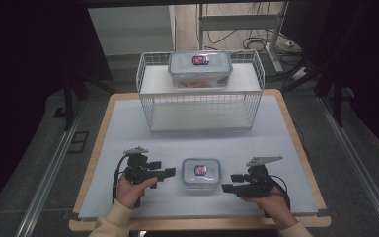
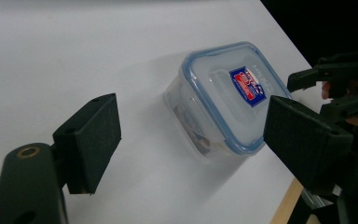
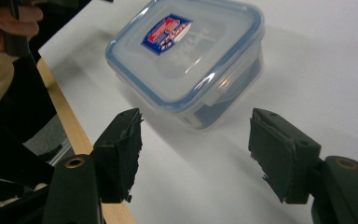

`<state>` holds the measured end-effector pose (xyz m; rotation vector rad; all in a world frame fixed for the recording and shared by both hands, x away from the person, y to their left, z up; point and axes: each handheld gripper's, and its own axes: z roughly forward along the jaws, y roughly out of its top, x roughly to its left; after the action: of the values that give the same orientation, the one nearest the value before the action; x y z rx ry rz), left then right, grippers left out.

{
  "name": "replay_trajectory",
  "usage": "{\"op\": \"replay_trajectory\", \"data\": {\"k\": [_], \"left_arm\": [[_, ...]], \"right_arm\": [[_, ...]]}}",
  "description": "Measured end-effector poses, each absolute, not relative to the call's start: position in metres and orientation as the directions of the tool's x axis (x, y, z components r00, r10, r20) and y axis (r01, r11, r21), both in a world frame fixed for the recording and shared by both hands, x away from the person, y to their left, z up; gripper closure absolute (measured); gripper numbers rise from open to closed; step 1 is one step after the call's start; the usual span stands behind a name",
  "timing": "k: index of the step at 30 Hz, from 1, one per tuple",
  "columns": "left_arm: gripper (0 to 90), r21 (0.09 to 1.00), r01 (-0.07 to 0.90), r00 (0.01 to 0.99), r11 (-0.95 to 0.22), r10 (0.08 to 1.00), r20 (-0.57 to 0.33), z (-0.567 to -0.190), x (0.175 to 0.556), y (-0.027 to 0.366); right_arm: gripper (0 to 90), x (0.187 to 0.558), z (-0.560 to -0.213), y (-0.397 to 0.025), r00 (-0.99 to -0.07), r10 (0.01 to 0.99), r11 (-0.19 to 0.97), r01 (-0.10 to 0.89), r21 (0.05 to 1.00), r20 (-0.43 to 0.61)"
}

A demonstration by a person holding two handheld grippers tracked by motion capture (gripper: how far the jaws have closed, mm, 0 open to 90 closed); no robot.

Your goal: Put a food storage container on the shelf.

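Note:
A small clear plastic box (image 1: 201, 174) with a blue-rimmed lid and a red-and-blue label sits on the white mat near the front edge. It lies tilted in the left gripper view (image 2: 223, 98) and in the right gripper view (image 3: 189, 58). My left gripper (image 1: 170, 172) is just left of it, open and empty (image 2: 193, 140). On the box's right, my right gripper (image 1: 227, 187) points at it, also open with nothing between the jaws (image 3: 196, 154). A larger box of the same kind (image 1: 200, 69) rests on top of a white wire shelf (image 1: 201, 94) at the back.
The mat (image 1: 128, 133) covers a wooden table whose edge (image 1: 197, 223) runs along the front. The wire shelf's lower level is open toward me. Black curtains, table legs and cables stand beyond the table.

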<state>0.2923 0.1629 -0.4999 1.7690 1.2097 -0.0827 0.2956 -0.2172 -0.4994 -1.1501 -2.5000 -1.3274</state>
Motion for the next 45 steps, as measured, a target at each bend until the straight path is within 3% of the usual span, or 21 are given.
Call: {"op": "replay_trajectory", "data": {"k": [16,45], "left_arm": [[18.1,0.638,0.764,0.521,-0.089,0.668,-0.531,-0.508,0.292,0.145],[24.1,0.544,0.835,0.483,-0.081,0.581,-0.655,-0.533,0.317,0.118]], "right_arm": [[30.6,0.305,-0.498,-0.223,-0.677,0.574,0.274,0.688,0.672,0.46],[30.1,0.341,-0.52,-0.197,-0.582,0.557,0.202,0.787,0.583,0.592]]}}
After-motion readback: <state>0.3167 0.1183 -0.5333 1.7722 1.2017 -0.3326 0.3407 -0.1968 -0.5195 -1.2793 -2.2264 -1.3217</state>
